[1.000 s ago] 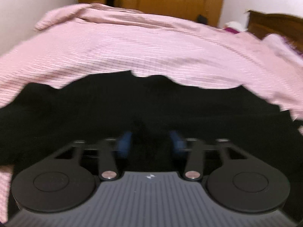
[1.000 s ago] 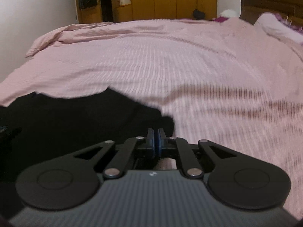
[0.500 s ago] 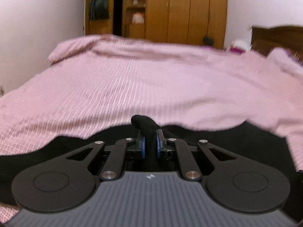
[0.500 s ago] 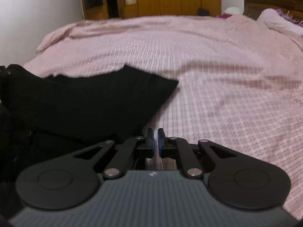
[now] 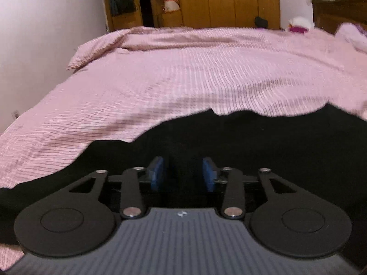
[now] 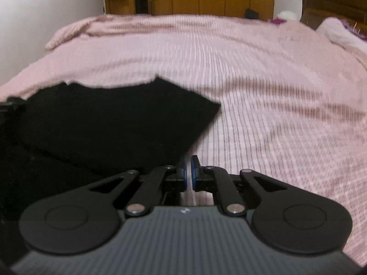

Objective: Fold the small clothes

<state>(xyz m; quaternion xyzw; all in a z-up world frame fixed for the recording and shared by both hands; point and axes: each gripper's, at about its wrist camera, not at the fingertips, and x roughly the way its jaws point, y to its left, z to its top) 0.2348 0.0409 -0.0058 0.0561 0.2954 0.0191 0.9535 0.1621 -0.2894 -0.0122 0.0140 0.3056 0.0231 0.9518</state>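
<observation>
On the pink bedspread (image 5: 183, 80), the black garment (image 5: 263, 142) lies under the left gripper (image 5: 183, 171), whose jaws have just been opening, cloth loose between; the right gripper (image 6: 188, 171), pinched shut on nothing, has it at ten o'clock.

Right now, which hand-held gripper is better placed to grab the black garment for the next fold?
Left. The left hand-held gripper is open directly over the black garment; the right hand-held gripper is shut beside its edge.
</observation>
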